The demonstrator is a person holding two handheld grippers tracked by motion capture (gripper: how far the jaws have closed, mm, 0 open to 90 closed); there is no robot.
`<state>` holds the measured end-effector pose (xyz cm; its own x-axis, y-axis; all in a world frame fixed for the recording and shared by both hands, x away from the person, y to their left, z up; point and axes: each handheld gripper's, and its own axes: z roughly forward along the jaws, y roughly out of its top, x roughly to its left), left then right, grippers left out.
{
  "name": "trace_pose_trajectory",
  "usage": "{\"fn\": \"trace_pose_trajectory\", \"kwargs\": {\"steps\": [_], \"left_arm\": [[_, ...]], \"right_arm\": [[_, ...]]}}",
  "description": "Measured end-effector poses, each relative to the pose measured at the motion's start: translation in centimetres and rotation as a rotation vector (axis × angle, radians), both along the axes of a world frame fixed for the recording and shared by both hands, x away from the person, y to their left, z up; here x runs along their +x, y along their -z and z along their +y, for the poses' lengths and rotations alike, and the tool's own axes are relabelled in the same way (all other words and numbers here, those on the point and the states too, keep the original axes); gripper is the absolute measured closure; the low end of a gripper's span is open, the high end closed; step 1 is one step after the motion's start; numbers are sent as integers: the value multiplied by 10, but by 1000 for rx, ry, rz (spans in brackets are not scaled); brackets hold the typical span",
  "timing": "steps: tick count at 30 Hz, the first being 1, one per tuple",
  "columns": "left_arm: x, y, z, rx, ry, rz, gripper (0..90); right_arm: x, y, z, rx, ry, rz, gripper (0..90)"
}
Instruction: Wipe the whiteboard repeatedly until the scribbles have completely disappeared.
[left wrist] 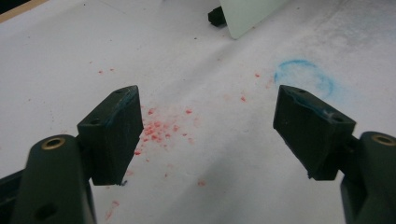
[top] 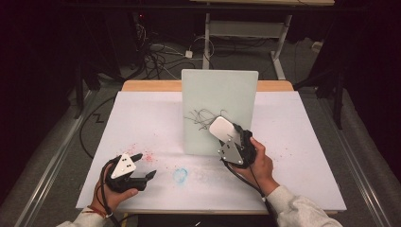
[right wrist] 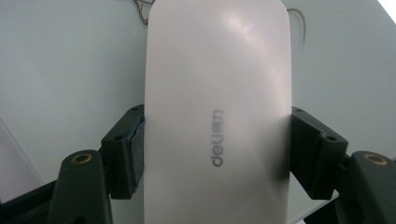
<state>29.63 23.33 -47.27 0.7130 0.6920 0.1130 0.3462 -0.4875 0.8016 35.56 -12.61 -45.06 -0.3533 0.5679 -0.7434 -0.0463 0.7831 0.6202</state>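
Where the table (top: 302, 142) was covered by a white sheet, a pale upright board (top: 220, 94) was seen standing near the middle of it, its face marked with a tangle of dark scribbled lines (top: 202, 118) in the high view. Against the lower right part of that board, a white eraser (top: 222, 127) with rounded corners was held by the right gripper (top: 232, 142), which was grasped in the person's right hand (top: 260, 163). In the right gripper view the eraser (right wrist: 217, 112) was seen lengthwise between the two black jaws, which were pressed against its long sides, so that it was pinched about its lower half while its upper end reached forward beyond them over the board's surface (right wrist: 65, 65); grey lettering was printed on its face. Whether the eraser actually touched the board could not be told. The left gripper (top: 142, 170) was held low over the near left part of the table in the person's left hand (top: 113, 189), well apart from the board, with its jaws spread wide and nothing between them. In the left gripper view (left wrist: 205, 126), a scatter of small red crumbs (left wrist: 161, 128) was seen on the sheet between and below the jaws, and a faint blue ring-shaped smudge (left wrist: 303, 77) lay beyond the right-hand jaw. The same smudge (top: 180, 175) was seen in the high view between the two grippers.
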Motion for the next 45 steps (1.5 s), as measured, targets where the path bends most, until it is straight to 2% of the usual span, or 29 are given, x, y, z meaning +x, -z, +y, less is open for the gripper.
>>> {"fn": "trace_pose_trajectory", "kwargs": {"steps": [2,8,12,16,26,32,40,45], "left_arm": [[0,0,0,0,-2,1,232],[0,0,1,-4,-4,2,232],[0,0,1,-3,-3,2,232],[0,0,1,-1,-1,1,232],[0,0,1,0,2,-1,232],[-1,0,0,-1,5,-1,232],[0,0,0,1,6,0,232],[-1,0,0,-2,7,-1,232]], "right_arm": [[2,-4,-1,5,0,-7,306],[10,-27,-10,93,52,-35,307],[14,-34,-12,126,74,-48,307],[13,-32,-8,130,79,-53,306],[5,-10,16,45,23,-21,306],[1,0,28,26,-2,-8,306],[3,0,34,40,-23,-1,306],[6,-6,43,40,-31,-21,306]]}}
